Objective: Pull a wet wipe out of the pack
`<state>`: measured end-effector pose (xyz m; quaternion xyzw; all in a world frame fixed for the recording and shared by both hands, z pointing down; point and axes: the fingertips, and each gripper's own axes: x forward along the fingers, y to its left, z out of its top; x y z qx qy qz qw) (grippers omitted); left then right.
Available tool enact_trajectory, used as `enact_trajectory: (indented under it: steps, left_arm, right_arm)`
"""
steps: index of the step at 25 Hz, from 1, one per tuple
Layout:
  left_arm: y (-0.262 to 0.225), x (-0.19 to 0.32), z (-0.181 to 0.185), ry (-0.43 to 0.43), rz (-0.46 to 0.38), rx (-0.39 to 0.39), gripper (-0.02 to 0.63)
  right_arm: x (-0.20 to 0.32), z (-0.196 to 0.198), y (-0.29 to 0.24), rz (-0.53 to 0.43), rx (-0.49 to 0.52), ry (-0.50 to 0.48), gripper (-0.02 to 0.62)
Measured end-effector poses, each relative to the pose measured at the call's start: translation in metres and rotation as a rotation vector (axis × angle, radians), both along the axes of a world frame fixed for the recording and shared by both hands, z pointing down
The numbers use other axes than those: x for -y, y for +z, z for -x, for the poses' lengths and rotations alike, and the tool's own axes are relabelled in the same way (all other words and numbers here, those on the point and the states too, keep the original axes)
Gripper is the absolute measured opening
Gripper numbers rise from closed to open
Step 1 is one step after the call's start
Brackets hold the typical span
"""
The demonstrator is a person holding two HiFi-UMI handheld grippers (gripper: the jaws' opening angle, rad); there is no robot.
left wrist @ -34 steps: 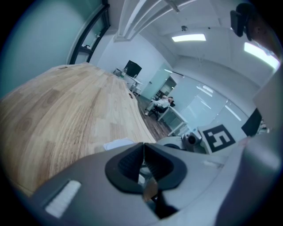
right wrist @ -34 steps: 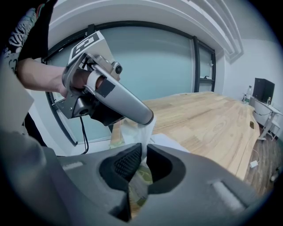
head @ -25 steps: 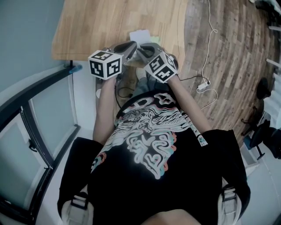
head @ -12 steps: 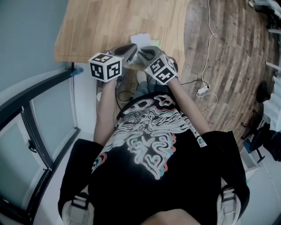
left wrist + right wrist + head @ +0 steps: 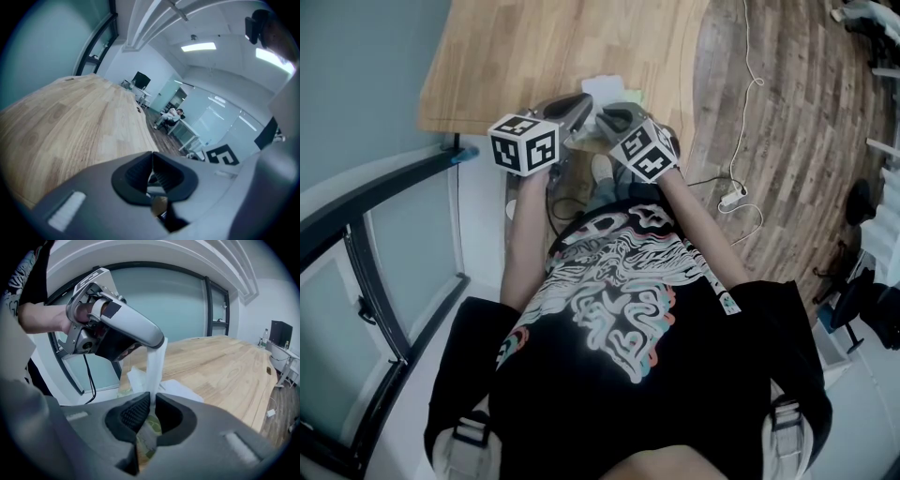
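Right gripper view: left hand-held gripper (image 5: 158,342) pinches wipe (image 5: 154,369); right one (image 5: 153,401) clamps pack (image 5: 149,430).

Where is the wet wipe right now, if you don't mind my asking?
In the right gripper view, the wet wipe stretches centre-frame from the left gripper's tongs straight down to the pack.

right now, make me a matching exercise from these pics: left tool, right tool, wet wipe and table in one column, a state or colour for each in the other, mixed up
Things:
1. left tool
2. right tool
3. wet wipe
4. table

States:
A. light wood
B. shut on the pack
C. white, stretched upward from the pack
D. shut on the top end of the wet wipe

Pairs: 1-D, 2-B, 3-C, 4-A
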<state>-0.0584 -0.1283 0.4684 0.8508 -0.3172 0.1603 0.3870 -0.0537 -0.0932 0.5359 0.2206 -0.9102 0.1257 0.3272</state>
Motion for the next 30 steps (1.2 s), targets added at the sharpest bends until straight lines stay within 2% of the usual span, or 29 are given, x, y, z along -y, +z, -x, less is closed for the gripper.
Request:
enact_trajectory:
  steps: [24, 30]
  left_arm:
    - [-0.01, -0.007, 0.008, -0.027, -0.022, -0.001, -0.003]
    - [-0.014, -0.007, 0.011, -0.044, -0.026, -0.022, -0.003]
  right_arm:
    - [-0.002, 0.002, -0.001, 0.004, 0.015, -0.003, 0.037]
    - [-0.005, 0.004, -0.001, 0.013, 0.029, -0.003, 0.037]
